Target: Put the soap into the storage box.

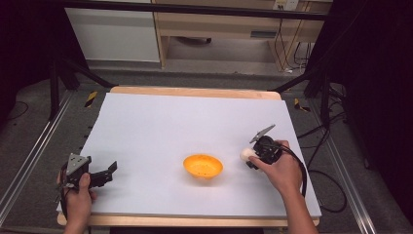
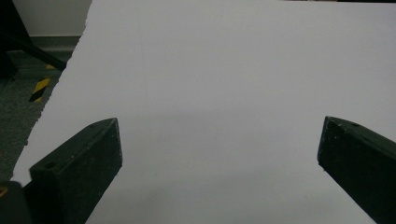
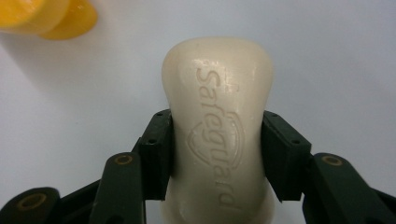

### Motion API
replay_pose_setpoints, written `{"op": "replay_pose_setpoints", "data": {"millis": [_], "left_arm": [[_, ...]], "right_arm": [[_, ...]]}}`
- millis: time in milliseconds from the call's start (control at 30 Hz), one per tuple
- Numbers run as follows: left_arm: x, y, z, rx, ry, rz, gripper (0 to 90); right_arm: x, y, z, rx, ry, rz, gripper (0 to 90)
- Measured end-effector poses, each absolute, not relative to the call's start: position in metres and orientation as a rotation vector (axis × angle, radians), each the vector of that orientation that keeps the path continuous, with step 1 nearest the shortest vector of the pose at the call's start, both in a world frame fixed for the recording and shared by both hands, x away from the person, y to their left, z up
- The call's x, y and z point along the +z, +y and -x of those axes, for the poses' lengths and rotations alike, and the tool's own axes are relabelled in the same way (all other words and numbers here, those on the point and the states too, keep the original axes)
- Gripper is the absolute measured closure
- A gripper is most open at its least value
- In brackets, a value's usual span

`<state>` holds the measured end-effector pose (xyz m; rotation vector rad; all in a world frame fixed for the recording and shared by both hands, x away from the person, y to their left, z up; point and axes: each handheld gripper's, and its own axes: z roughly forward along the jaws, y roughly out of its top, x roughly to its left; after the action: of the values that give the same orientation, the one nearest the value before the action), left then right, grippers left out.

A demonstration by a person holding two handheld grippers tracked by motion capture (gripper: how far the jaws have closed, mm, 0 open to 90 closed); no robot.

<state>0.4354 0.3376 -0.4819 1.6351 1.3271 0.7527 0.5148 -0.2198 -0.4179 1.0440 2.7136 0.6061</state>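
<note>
A cream bar of soap with raised lettering sits between the pads of my right gripper, which is shut on its middle. In the high view the soap is a pale lump at the tip of the right gripper, just right of an orange bowl on the white table sheet. The bowl's rim shows at the top left of the right gripper view. My left gripper rests at the sheet's near left, open, its two black jaws wide apart over bare sheet with nothing between them.
The white sheet covers a wooden table. Black stand legs and cables lie on the floor at both sides, and metal rails run along the table. A wooden cabinet stands beyond.
</note>
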Motion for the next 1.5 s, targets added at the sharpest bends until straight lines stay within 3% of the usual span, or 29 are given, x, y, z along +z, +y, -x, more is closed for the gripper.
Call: {"op": "replay_pose_setpoints", "data": {"millis": [833, 1500], "left_arm": [[-0.482, 0.336, -0.436, 0.757, 1.325, -1.642, 0.0], [-0.482, 0.337, -0.435, 0.756, 1.323, -1.638, 0.0]], "right_arm": [[-0.380, -0.172, -0.509, 0.673, 2.800, -0.733, 49.6], [-0.379, -0.128, -0.514, 0.685, 2.860, -0.575, 49.5]]}}
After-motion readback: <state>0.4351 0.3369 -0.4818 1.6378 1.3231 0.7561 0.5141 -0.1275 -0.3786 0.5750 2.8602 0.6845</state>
